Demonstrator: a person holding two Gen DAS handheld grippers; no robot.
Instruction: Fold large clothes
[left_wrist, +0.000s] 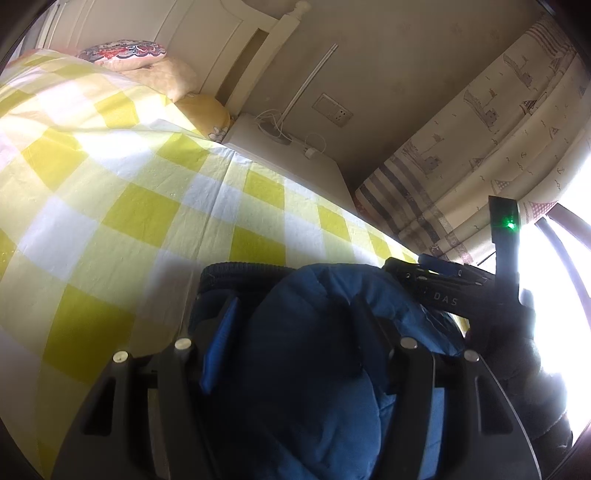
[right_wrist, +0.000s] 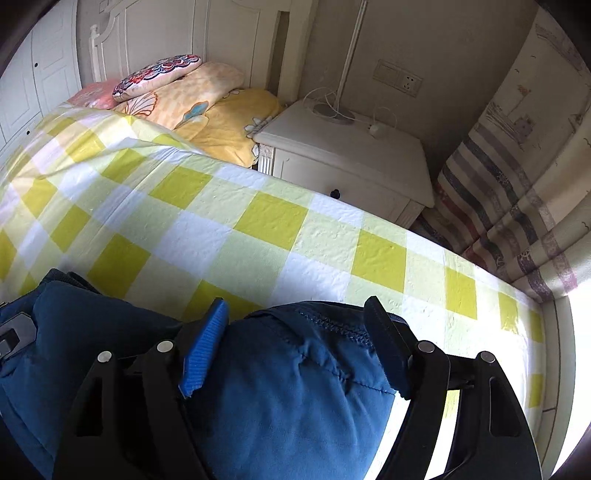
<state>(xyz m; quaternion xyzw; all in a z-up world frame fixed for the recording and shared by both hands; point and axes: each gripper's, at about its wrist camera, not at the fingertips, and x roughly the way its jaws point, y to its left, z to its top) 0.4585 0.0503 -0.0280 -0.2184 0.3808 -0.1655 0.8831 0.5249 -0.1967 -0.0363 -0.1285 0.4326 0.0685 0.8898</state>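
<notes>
A blue padded jacket (left_wrist: 314, 369) fills the bottom of the left wrist view, bunched between the fingers of my left gripper (left_wrist: 295, 314), which is closed on it. The same jacket (right_wrist: 288, 387) fills the bottom of the right wrist view, where my right gripper (right_wrist: 299, 317) is closed on its stitched edge. Both hold the jacket above the yellow-and-white checked bed cover (right_wrist: 221, 229). The right gripper's body (left_wrist: 443, 291) shows in the left wrist view at the right, held by a gloved hand (left_wrist: 517, 354). Most of the jacket is hidden below the frames.
Pillows and a folded quilt (right_wrist: 192, 92) lie at the head of the bed by the white headboard (right_wrist: 177, 29). A white nightstand (right_wrist: 347, 158) with a lamp and cables stands beside the bed. Patterned curtains (right_wrist: 517, 184) hang at the right by a bright window.
</notes>
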